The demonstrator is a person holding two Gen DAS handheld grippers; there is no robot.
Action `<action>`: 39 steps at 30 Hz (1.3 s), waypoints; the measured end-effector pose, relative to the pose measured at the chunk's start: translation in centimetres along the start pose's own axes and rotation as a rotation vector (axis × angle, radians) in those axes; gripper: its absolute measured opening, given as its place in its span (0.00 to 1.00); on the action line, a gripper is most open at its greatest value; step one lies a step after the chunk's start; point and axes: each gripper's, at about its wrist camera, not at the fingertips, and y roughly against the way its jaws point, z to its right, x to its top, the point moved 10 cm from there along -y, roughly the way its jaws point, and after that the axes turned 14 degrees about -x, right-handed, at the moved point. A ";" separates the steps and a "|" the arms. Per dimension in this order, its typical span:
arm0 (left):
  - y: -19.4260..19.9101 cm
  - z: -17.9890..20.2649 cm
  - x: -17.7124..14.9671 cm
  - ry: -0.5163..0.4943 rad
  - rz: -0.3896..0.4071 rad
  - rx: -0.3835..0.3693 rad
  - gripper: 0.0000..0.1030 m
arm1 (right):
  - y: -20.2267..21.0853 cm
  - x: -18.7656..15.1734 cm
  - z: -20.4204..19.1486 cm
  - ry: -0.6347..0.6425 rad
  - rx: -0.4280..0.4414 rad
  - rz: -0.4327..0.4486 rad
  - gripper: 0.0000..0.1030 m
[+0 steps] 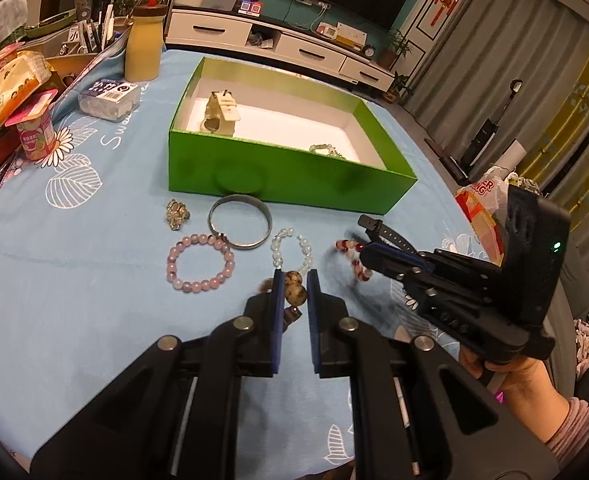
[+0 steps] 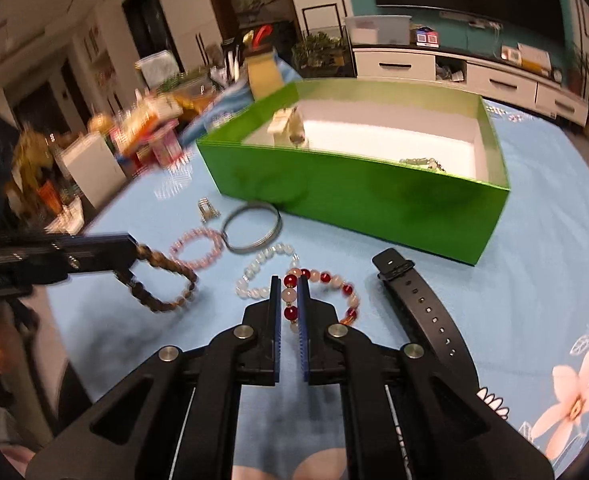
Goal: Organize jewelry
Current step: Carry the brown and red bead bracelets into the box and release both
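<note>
My left gripper is shut on the brown bead bracelet, which hangs from it in the right wrist view. My right gripper is shut on the red-and-white bead bracelet, blurred in the left wrist view. On the blue cloth lie a pink bead bracelet, a silver bangle, a clear bead bracelet, a metal brooch and a black watch strap. The open green box behind them holds a cream stand and a pale green bracelet.
A yellow bottle, a plastic case, a yoghurt cup and snack packs crowd the table's left side. A fast-food bag sits at the right edge. A TV cabinet stands behind.
</note>
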 end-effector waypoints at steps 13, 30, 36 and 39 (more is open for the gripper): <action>1.0 2.6 1.5 -0.026 0.030 -0.045 0.10 | 4.9 2.3 0.5 -0.096 0.072 0.099 0.07; 2.5 4.5 5.1 -0.048 0.093 -0.072 0.10 | 7.9 4.3 2.9 -0.160 0.062 0.191 0.07; 2.2 5.1 6.1 -0.059 0.101 -0.075 0.10 | 8.4 4.8 3.6 -0.167 0.054 0.212 0.07; 2.0 5.3 6.6 -0.065 0.104 -0.076 0.10 | 8.5 5.3 3.7 -0.171 0.052 0.222 0.07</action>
